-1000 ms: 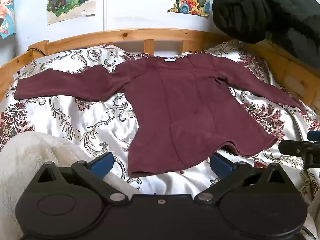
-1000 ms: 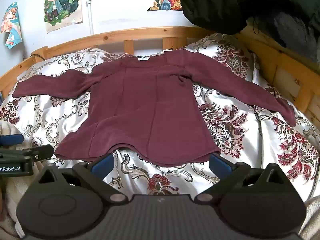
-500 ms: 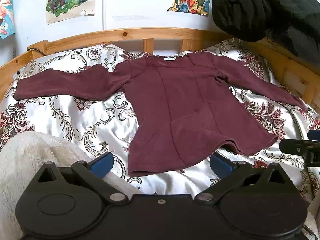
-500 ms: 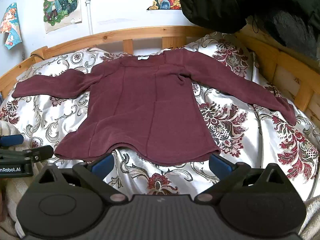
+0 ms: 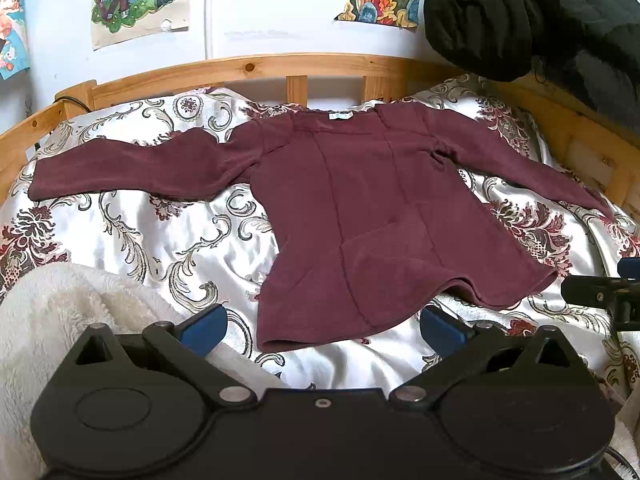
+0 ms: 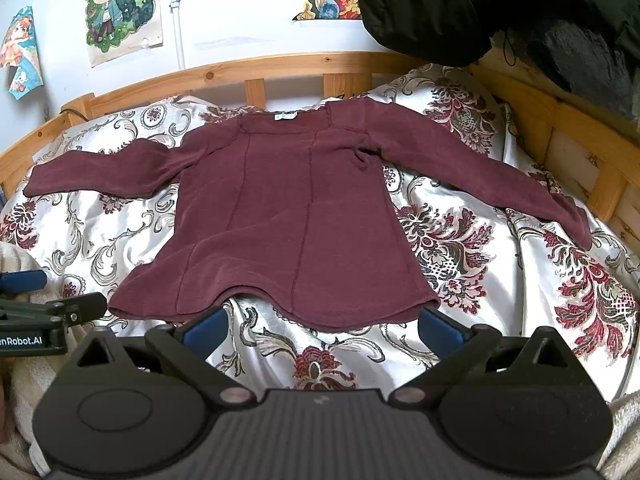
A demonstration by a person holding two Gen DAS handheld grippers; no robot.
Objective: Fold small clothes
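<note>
A maroon long-sleeved top (image 5: 360, 216) (image 6: 288, 208) lies flat on the bed, neck toward the headboard, both sleeves spread out sideways, its hem nearest me. My left gripper (image 5: 324, 326) hovers open just before the hem's left part, blue pads wide apart and empty. Over the hem's right part my right gripper (image 6: 320, 326) stands open too, holding nothing. Each gripper shows at the edge of the other's view: the right one (image 5: 600, 292), the left one (image 6: 48, 312).
The top rests on a cream satin cover (image 6: 460, 248) with red floral print. A fluffy white blanket (image 5: 60, 312) lies at near left. A wooden bed rail (image 5: 280, 68) runs behind and along the right. A black quilted jacket (image 5: 520, 12) hangs at upper right.
Both views have shifted very slightly; the top and both open grippers stay as they were.
</note>
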